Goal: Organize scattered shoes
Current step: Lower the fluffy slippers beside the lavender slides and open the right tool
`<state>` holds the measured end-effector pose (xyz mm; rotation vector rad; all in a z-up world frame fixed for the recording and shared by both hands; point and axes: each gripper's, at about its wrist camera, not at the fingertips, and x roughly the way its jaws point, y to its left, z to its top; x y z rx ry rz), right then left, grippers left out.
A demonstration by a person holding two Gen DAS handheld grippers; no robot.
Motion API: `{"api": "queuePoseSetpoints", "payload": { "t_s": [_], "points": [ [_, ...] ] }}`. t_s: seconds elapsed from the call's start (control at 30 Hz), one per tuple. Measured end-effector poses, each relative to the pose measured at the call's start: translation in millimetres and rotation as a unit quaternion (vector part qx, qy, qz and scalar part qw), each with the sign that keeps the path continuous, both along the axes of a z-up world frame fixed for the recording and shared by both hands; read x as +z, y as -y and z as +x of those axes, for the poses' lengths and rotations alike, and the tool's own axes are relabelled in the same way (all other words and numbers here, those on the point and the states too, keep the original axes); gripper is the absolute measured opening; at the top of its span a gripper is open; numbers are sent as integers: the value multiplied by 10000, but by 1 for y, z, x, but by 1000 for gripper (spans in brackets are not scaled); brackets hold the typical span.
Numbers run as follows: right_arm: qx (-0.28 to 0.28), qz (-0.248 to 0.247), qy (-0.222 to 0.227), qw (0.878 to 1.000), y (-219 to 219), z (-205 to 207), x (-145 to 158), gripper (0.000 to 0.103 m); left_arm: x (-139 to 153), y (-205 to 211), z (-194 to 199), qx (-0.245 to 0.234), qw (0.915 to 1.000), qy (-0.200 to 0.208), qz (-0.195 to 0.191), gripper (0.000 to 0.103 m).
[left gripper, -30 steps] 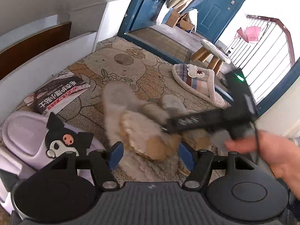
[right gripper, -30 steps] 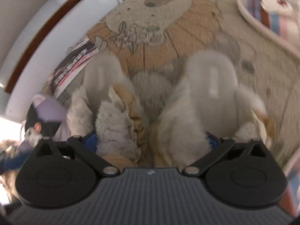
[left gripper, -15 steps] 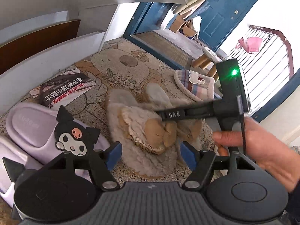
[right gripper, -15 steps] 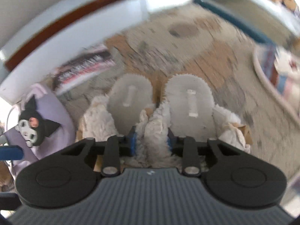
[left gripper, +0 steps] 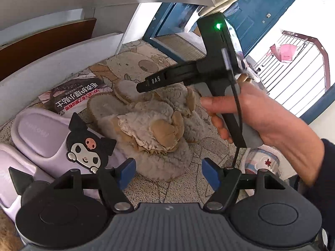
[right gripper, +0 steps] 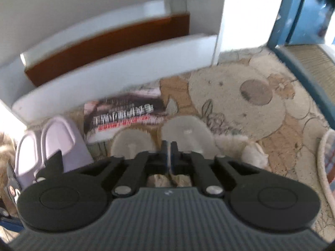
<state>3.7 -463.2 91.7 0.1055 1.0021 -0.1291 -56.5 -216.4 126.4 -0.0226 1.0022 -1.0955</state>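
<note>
Left wrist: "DAS" (white) on right gripper (left gripper: pixel 144 87).

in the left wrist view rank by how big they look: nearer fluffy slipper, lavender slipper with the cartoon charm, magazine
1. nearer fluffy slipper and lavender slipper: alike, and nearness makes it unsure
2. magazine: smallest, though it lies farther back

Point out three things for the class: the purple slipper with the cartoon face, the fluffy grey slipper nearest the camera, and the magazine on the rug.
Purple slipper (left gripper: pixel 41 133): left wrist view, on its footbed.
Fluffy grey slipper (left gripper: pixel 159 161): left wrist view, on its furry toe.
Magazine (left gripper: pixel 77 100): left wrist view, on its printed cover.
</note>
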Motion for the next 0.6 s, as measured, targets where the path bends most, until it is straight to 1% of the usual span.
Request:
{"api": "queuePoseSetpoints", "payload": {
  "t_s": [0.07,0.13,0.2,0.27,0.3,0.33,0.37,0.4,0.43,0.47,0.5,0.53,0.6],
  "points": [
    [39,-14,-87,10000,3,-2,-2,72,-1,-1,0,18,10000,-16,-10,74],
    [54,-269,-213,9994,2,-2,-1,94,-5,0,1,49,10000,-83,8,74],
    [225,-605,-362,9973,-3,2,-2,94,-7,3,2,43,9999,-163,-13,74],
    [488,-601,-601,9952,-8,6,-10,90,-6,5,1,1,9998,-176,-49,74],
    [741,-589,-834,9920,-12,11,-19,87,-5,6,1,-9,9999,-155,-47,74],
    [925,-651,-1023,9883,-14,15,-27,81,-4,6,0,-19,9999,-133,-45,74],
    [1090,-886,-1261,9820,-16,18,-37,78,-4,6,0,-20,9999,-122,-46,74],
    [1198,-980,-1474,9769,-13,22,-46,78,-3,5,0,-2,9999,-131,-50,74],
    [1170,-817,-1550,9776,-6,23,-47,78,-3,4,0,16,9999,-139,-53,74],
    [1104,-685,-1616,9783,-1,25,-49,82,-4,3,0,33,9999,-148,-52,74],
    [1022,-588,-1676,9788,5,27,-52,88,-4,2,0,45,9999,-153,-41,74],
    [941,-490,-1736,9791,11,29,-55,103,-6,2,0,57,9999,-162,-23,74],
    [812,-333,-1846,9789,19,33,-60,103,-8,4,1,79,9997,-211,6,74]
  ]
}}
